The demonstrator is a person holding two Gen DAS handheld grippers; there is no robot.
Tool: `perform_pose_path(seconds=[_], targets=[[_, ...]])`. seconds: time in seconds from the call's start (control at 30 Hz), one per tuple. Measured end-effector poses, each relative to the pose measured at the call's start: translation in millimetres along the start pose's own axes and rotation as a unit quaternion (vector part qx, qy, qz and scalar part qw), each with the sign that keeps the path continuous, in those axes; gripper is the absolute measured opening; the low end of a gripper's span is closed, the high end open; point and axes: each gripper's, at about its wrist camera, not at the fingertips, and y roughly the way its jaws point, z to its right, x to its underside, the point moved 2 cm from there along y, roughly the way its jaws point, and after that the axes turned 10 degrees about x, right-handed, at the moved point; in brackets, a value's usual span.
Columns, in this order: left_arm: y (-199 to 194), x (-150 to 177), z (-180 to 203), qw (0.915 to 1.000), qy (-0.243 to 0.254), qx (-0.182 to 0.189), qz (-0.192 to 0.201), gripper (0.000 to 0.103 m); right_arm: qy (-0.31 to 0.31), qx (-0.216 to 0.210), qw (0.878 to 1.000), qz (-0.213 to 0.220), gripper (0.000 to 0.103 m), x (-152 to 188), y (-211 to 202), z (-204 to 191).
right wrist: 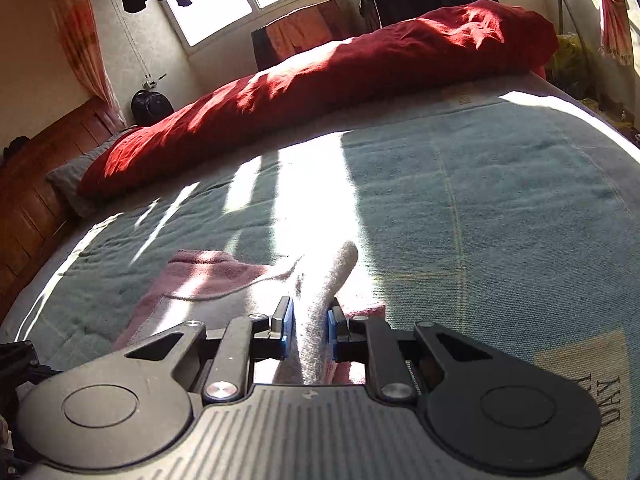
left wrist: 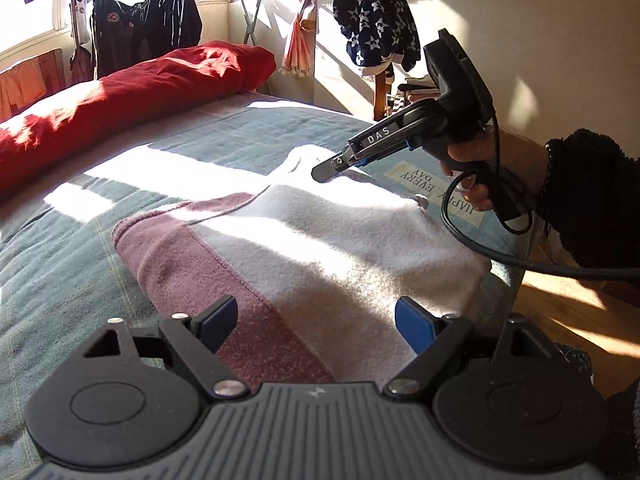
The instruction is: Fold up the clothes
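A white garment with a maroon sleeve and side [left wrist: 320, 240] lies partly folded on the blue-green blanket [left wrist: 60, 260] of a bed. My left gripper [left wrist: 316, 320] hovers open over its near edge, one blue pad above the maroon part and one above the white, with nothing between them. A hand holds my right gripper [left wrist: 324, 170] at the garment's far white end. In the right wrist view, that right gripper [right wrist: 310, 328] is shut on a raised fold of the white fabric [right wrist: 324, 280], and the maroon sleeve [right wrist: 208, 272] lies to the left.
A long red duvet roll [left wrist: 120, 100] lies across the far side of the bed. Behind it stands a drying rack with dark clothes [left wrist: 160, 20]. A chair draped with a star-print garment [left wrist: 372, 24] stands at the right, above the wooden floor [left wrist: 560, 312]. A wooden headboard [right wrist: 40, 168] borders the bed.
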Motion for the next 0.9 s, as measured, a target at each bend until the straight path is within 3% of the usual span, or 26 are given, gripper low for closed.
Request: perform_pose_path(seconds=[0.13,0.23,0.3,0.37,0.43,0.53,0.67,0.77,0.9], targets=[[1,-6,-2,1.0,0.0,-0.002,0.001,0.086,0.012,-0.004,1.0,-0.006,0.03,14,-5,10],[8,-21,-6,0.9999,0.001,-0.001,0.01,0.086,0.0,0.004,0.999,0.038,0.031,16,-48,7],[15,-33,-11,0.9999,0.001,-0.001,0.017,0.086,-0.025,-0.015,0.998,0.063,0.041,18,-77,-7],[22,-45,-15,0.9997,0.001,-0.001,0.023,0.086,-0.05,-0.02,0.997,0.052,0.048,32,-79,-21],[35,-52,-22,0.9995,-0.014,0.004,0.026,0.086,-0.076,-0.021,0.996,0.032,0.048,48,-75,-35],[65,-45,-34,0.9993,-0.035,-0.013,-0.011,0.086,-0.112,-0.015,0.994,0.006,0.049,73,-67,-51],[77,-34,-38,0.999,-0.03,-0.015,-0.028,0.088,-0.119,-0.003,0.992,0.036,0.049,93,-72,-50],[75,-52,-39,0.9985,-0.041,0.002,-0.036,0.088,-0.112,-0.003,0.993,0.046,0.051,93,-84,-55],[83,-90,-37,0.9949,-0.068,0.072,-0.02,0.088,-0.133,0.002,0.989,0.06,0.071,94,-91,-74]])
